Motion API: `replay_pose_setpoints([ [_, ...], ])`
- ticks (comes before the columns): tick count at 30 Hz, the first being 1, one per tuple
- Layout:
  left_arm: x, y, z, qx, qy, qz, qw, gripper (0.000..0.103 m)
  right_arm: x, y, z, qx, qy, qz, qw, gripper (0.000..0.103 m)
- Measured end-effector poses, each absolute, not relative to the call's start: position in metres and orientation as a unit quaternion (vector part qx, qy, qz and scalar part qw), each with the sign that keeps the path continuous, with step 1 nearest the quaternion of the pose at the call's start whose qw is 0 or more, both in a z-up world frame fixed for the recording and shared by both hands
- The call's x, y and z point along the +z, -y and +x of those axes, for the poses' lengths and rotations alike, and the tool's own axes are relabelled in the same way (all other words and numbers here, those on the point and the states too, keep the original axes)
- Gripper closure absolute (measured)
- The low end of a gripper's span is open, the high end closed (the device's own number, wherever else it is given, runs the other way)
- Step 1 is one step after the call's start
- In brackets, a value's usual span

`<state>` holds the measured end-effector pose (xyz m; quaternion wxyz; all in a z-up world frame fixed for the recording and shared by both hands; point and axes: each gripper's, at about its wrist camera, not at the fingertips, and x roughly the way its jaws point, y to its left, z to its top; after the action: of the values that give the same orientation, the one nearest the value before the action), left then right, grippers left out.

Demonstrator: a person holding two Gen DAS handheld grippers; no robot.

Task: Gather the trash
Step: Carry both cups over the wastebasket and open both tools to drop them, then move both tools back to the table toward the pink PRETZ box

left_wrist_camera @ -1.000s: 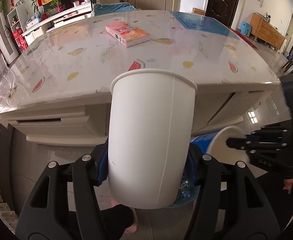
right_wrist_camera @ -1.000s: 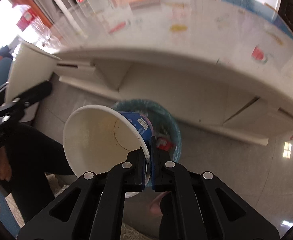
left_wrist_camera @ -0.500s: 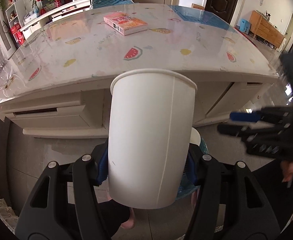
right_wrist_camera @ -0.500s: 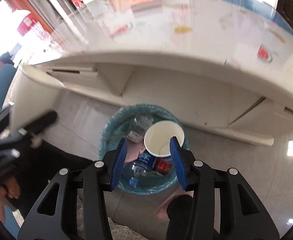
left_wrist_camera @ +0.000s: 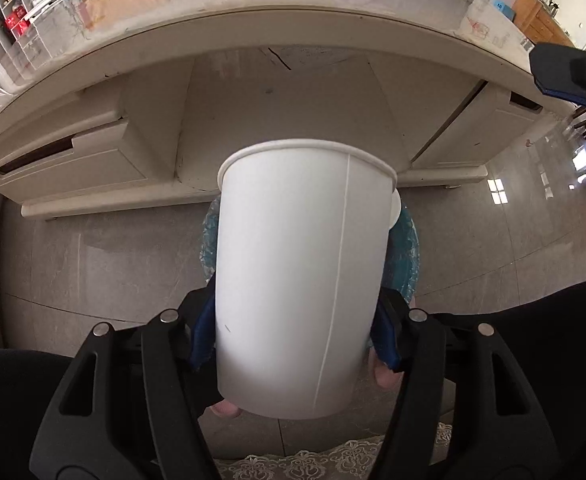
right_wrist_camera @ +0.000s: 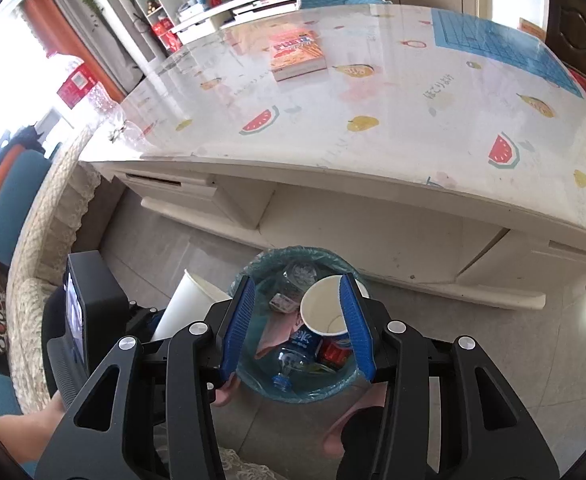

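- We read left gripper [left_wrist_camera: 293, 332] as clasping white paper cup [left_wrist_camera: 301, 280] by its side walls, pads touching both sides; jaws just been easing wider, cup between them
- Cup hangs over lined bin [left_wrist_camera: 407, 256], which stands on floor below table [right_wrist_camera: 333, 176] front edge; we judge it is held there for drop
- Cup long axis runs along fingers, rim forward and down towards bin, base back towards hand
- Right gripper [right_wrist_camera: 297, 320] slack above bin, jaws just been opening, nothing between them; blue-printed cup [right_wrist_camera: 325, 314] lies inside bin, mouth up
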<state>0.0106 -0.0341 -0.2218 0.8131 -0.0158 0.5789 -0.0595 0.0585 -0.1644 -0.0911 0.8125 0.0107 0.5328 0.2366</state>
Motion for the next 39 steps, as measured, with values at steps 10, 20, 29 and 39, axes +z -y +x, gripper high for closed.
replay_pose_setpoints([
  [10,-0.206,0.033,0.011,-0.056,-0.56,-0.022,0.826,0.029,-0.095,0.17,0.059,0.236,-0.535,0.022,0.811,0.057],
  [20,-0.16,0.034,0.006,-0.041,-0.51,-0.01,0.859,0.018,-0.075,0.168,0.059,0.241,-0.517,0.023,0.821,0.057],
  [29,-0.108,0.024,0.011,-0.018,-0.448,0.009,0.894,0.008,-0.044,0.165,0.068,0.236,-0.489,0.021,0.839,0.043],
  [39,-0.077,0.005,0.024,0.001,-0.416,0.003,0.909,0.007,-0.014,0.164,0.084,0.227,-0.461,0.035,0.857,0.024],
])
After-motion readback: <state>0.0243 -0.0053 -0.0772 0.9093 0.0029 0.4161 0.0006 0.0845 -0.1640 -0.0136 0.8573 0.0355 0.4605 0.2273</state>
